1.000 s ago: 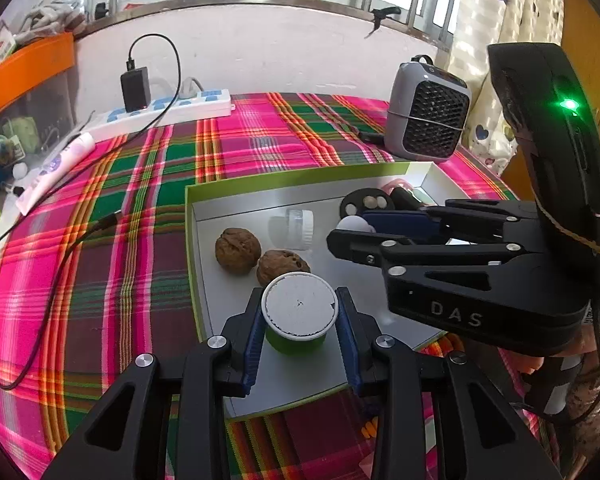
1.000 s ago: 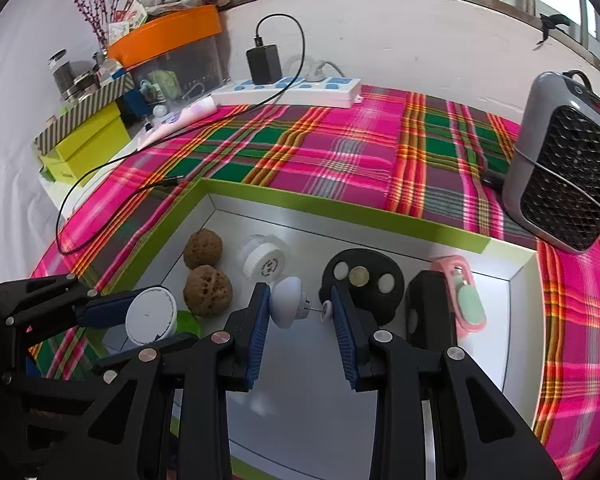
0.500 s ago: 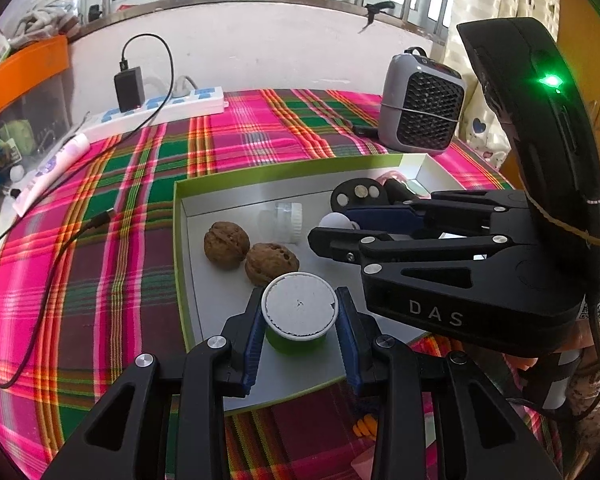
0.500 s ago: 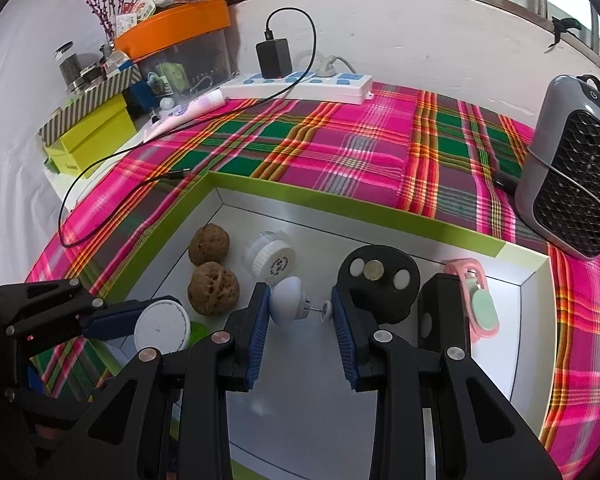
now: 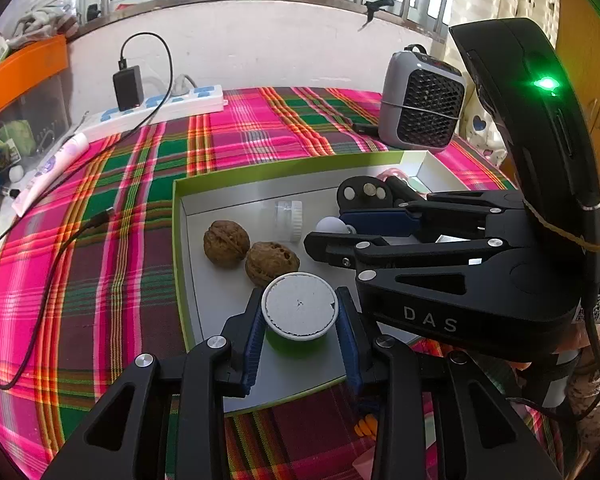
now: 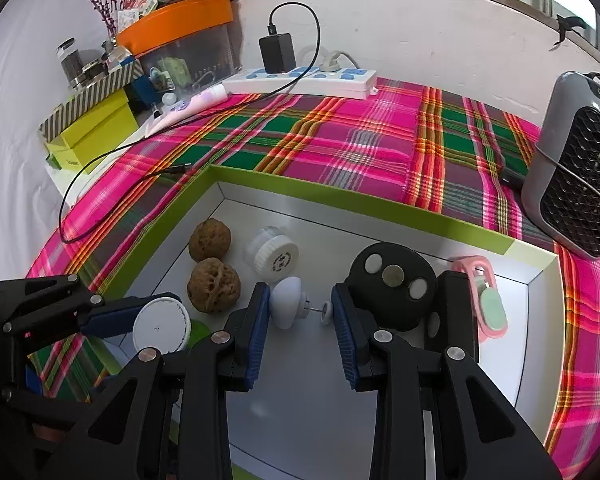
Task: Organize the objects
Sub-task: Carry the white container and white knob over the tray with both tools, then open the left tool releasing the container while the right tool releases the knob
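Left wrist view: left gripper clamps green white-lidded cup over tray; right gripper grips white knob.

Green white-lidded cup and white knob, both jaw-held.

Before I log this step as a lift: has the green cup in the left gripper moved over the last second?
Cannot tell. The green cup sits between the left gripper fingers as before, by the same walnut.
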Demonstrator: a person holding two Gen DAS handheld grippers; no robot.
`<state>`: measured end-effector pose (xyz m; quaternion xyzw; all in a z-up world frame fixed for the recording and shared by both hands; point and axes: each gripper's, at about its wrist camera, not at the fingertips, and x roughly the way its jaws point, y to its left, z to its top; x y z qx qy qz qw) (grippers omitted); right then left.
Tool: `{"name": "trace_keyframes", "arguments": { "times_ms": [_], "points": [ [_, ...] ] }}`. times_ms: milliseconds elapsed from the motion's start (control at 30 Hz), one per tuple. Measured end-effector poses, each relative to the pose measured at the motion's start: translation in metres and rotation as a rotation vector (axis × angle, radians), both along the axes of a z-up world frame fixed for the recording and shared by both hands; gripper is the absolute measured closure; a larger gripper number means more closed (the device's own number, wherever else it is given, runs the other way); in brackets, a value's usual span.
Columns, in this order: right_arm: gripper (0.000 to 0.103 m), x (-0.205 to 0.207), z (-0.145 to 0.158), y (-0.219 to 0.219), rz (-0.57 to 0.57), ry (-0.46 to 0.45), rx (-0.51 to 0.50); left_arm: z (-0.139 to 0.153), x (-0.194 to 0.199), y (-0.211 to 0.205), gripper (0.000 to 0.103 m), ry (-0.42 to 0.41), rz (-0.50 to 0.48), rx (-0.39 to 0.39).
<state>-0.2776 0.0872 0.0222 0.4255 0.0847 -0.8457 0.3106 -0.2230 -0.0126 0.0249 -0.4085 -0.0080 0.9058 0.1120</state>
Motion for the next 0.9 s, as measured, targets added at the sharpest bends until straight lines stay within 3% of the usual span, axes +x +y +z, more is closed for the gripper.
{"name": "trace_keyframes", "arguments": {
  "times_ms": [467,900],
  "points": [
    [0.070,-0.0006,0.0008,-0.0006,-0.006,0.006,0.001,0.0000,0.0006,0.0002,0.070,-0.001,-0.001,0.002],
    [0.070,0.0036,0.0072,0.0028,-0.022,0.015,-0.011,0.0008,0.0051,0.0020,0.059,0.003,-0.004,0.007]
  ]
}}
